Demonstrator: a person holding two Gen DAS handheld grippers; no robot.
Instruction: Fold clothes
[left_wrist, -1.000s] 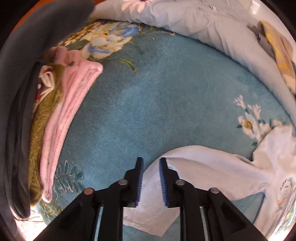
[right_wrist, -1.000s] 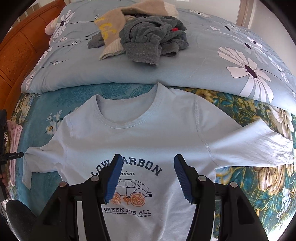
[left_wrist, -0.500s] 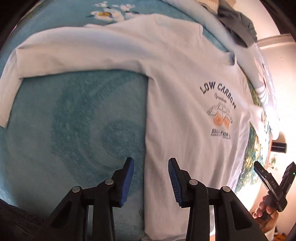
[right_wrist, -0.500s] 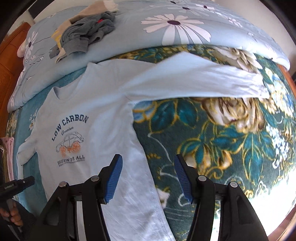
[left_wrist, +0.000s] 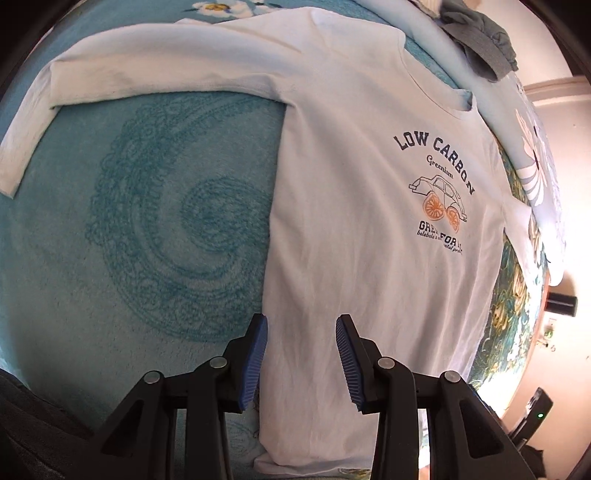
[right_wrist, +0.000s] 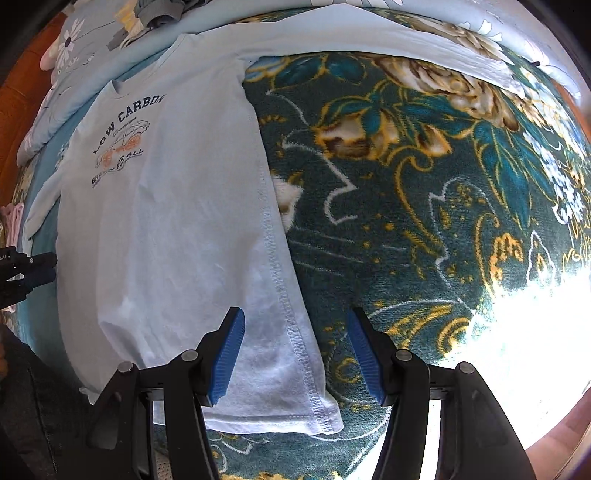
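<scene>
A light blue long-sleeved shirt (left_wrist: 354, 229) with a "LOW CARBON" car print lies flat, face up, on a floral blanket, both sleeves spread out. It also shows in the right wrist view (right_wrist: 166, 229). My left gripper (left_wrist: 301, 360) is open and empty, low over the shirt's left side seam near the hem. My right gripper (right_wrist: 295, 356) is open and empty, low over the shirt's right side seam near the bottom right hem corner (right_wrist: 325, 417). The left gripper's tip (right_wrist: 29, 266) shows at the far left of the right wrist view.
The blanket is teal (left_wrist: 129, 240) on the left and dark green with gold flowers (right_wrist: 424, 184) on the right. A pale blue daisy-print duvet (right_wrist: 66, 51) lies behind, with a pile of grey and tan clothes (left_wrist: 476, 48) on it. Folded pink clothing (right_wrist: 11, 218) sits far left.
Both grippers have come down and forward to the shirt's lower side edges. The left gripper swung from the left sleeve end to the body and opened wider. The shirt has not moved.
</scene>
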